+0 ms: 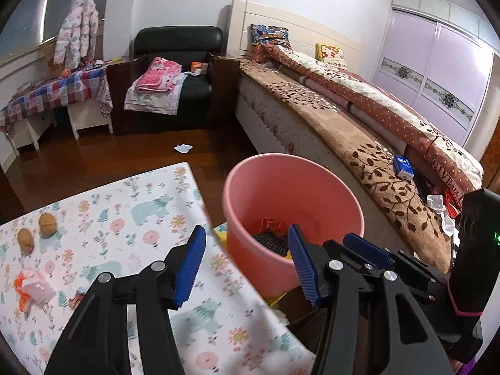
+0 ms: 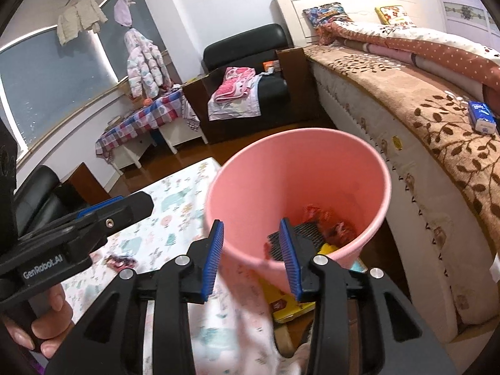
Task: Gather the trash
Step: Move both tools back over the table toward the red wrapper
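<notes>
Both grippers hang over the pink bin [image 2: 297,187] w/ nothing in them: left gripper [image 1: 247,265] spread wide, right gripper [image 2: 251,257] partly open. Bin sits btwn the floral table [image 1: 109,218] & the bed [image 1: 359,143]; red wrappers [image 2: 325,218] lie inside. Two walnuts [image 1: 36,232] on the table.

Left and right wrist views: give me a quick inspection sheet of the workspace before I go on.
Surface: floral-print tablecloth, bare patches between items.
Job's things: pink plastic bin beside the table, red wrappers and a black mesh piece inside; two brown walnuts; orange-and-clear bag; small wrapper.
Clutter: white scrap on the wooden floor; blue tissue pack on the bed.
Grippers: left gripper open, empty; right gripper open, empty.
Cables: nothing seen.
Surroundings: black armchair, wardrobe.
</notes>
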